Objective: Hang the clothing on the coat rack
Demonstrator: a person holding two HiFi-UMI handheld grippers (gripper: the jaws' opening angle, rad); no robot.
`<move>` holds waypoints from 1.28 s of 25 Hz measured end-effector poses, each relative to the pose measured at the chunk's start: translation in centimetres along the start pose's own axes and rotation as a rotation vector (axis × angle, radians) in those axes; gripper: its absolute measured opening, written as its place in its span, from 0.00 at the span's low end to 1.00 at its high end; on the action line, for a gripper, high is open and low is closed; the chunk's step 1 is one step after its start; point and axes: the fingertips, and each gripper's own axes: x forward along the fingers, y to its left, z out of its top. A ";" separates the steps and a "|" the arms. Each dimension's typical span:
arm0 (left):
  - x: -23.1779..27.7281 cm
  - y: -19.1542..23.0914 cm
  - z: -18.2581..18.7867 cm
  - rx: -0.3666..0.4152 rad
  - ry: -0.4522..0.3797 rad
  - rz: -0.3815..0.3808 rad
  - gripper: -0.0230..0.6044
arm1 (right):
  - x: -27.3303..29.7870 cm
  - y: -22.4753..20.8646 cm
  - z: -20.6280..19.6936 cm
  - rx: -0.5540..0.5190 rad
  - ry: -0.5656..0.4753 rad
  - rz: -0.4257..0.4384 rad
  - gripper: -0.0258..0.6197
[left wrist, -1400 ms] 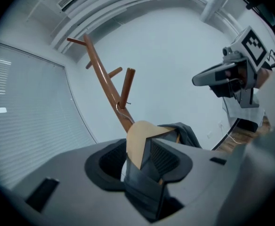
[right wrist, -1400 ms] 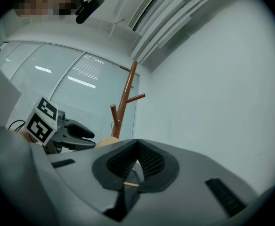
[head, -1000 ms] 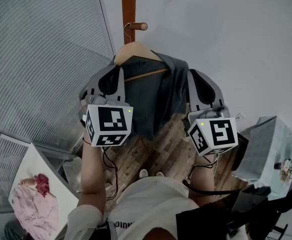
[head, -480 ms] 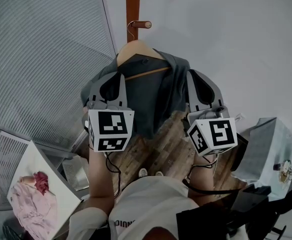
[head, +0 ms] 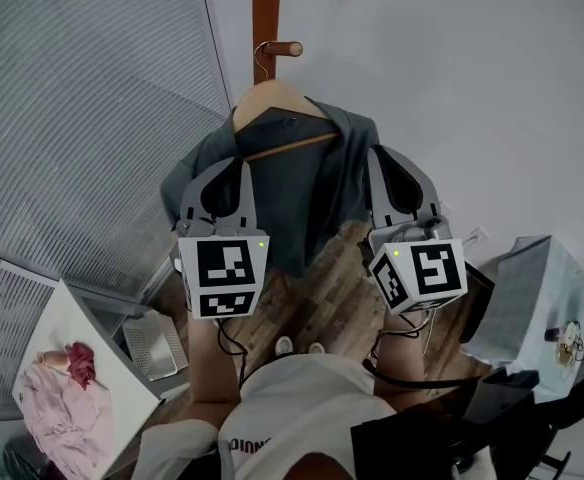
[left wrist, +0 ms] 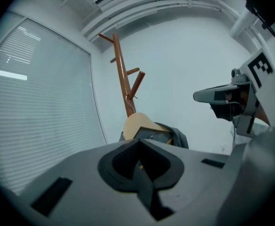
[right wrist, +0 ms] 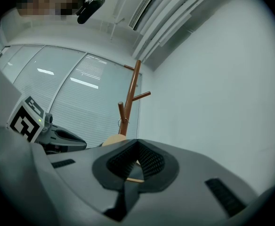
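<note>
Both tools have come back toward me and a little lower than a second ago, the left one more, while the shirt has stayed put on its peg. Nearest me, at the lower left, a pink garment (head: 62,408) lies bunched on the white table (head: 92,348); I judge it may be the next piece to hang, though the task does not say so. My left tool (head: 240,168) has its jaws pressed together with nothing between them, and it stands just in front of the shirt's left side. My right tool (head: 380,160) also has its jaws together and empty, its tips at the shirt's right edge; I cannot tell whether they touch the cloth. Beyond them the dark grey shirt (head: 302,198) hangs on the wooden hanger (head: 272,98), whose hook sits over a peg (head: 282,49) of the brown coat rack (head: 264,8). For this shirt the hanging looks done; all that remains is to draw away.
</note>
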 end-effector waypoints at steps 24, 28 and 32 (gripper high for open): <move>-1.5 -1.0 -0.2 -0.011 -0.025 -0.007 0.06 | -0.3 0.9 -0.3 -0.038 -0.001 0.026 0.07; -1.5 -1.1 -0.2 -0.013 -0.026 -0.006 0.06 | -0.4 0.7 -0.4 -0.033 -0.003 0.022 0.07; -1.3 -1.3 -0.3 -0.010 -0.018 -0.007 0.06 | -0.4 0.5 -0.3 -0.029 -0.007 0.024 0.07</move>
